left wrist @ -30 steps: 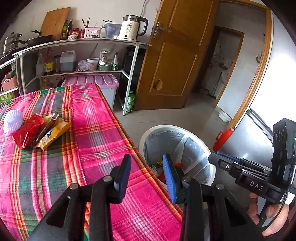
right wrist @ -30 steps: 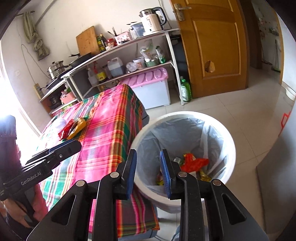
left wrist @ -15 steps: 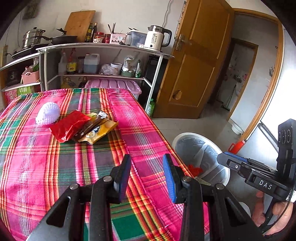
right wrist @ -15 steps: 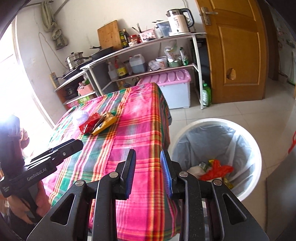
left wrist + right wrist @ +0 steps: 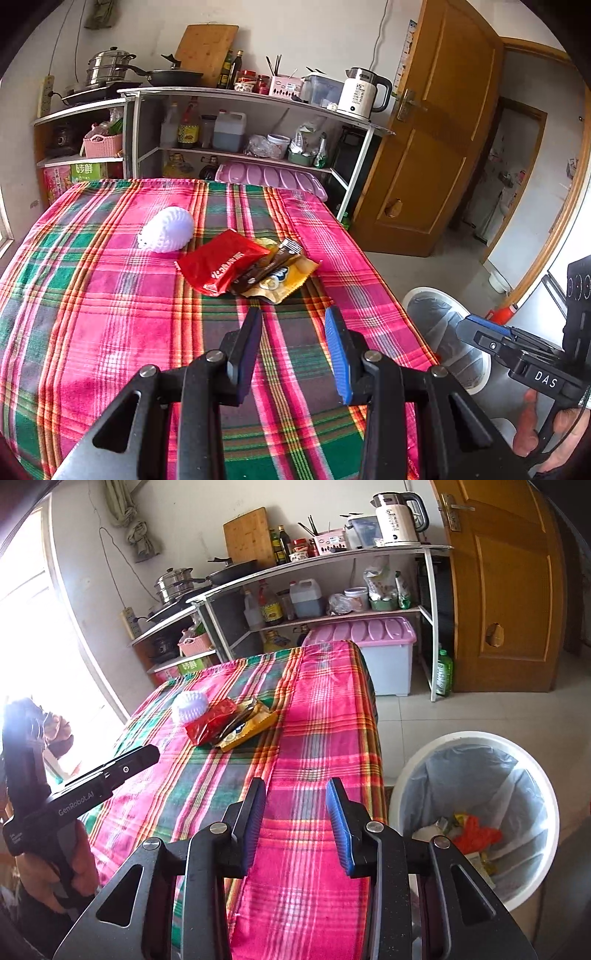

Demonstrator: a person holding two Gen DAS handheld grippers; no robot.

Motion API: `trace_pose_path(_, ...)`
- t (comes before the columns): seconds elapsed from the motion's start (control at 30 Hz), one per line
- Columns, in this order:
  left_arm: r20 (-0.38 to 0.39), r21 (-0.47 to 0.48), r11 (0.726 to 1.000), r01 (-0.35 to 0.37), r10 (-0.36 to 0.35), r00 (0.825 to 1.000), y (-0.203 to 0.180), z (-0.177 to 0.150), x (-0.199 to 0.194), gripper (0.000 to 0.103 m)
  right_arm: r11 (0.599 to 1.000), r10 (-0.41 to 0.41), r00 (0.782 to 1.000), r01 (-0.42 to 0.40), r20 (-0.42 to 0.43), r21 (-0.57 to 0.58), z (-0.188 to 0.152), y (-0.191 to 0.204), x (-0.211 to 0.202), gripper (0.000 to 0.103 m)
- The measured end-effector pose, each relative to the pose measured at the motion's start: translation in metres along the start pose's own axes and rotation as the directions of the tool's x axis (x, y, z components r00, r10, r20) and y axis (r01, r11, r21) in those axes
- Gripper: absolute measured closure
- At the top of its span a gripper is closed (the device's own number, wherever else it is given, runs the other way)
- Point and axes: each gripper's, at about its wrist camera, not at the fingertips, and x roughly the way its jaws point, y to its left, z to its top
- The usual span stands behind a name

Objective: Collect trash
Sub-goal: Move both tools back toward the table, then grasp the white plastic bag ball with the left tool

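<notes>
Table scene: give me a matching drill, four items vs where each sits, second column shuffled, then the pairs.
Items:
1. white foam net
2. red wrapper
3. kettle
4. trash bin

Places:
A. top shelf, beside the door
B. on the floor, off the table's edge
C. on the tablecloth, beside the red wrapper
D. on the tablecloth, overlapping the brown and yellow wrappers

Pairs: 1-C, 2-D, 3-A, 4-B

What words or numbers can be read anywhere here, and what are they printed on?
"DAS": side of the right tool.
"GenRobot.AI": side of the left tool.
"55": white kettle.
Red wrapper: white characters, too blurred to read.
Green box on the low shelf: characters unclear.
</notes>
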Motion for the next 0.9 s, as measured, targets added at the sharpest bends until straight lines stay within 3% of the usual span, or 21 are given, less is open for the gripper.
trace_pose_path(0.57,0.04,-0.015,0.99,-0.141,0.142,0.989,0.073,0.037,0.014,0.057,0.996,0.054,0.998,-0.057,-0.038,-0.07,0.032,0.037,0.052,0.067)
trace_pose_path(0.9,-0.003,0.009,0.984,-0.177,0.177,0.984,0.106,0.063,0.063,0.057,0.991,0.063,0.996,-0.07,-0.07,-0.112,0.04,0.057,0.082,0.067)
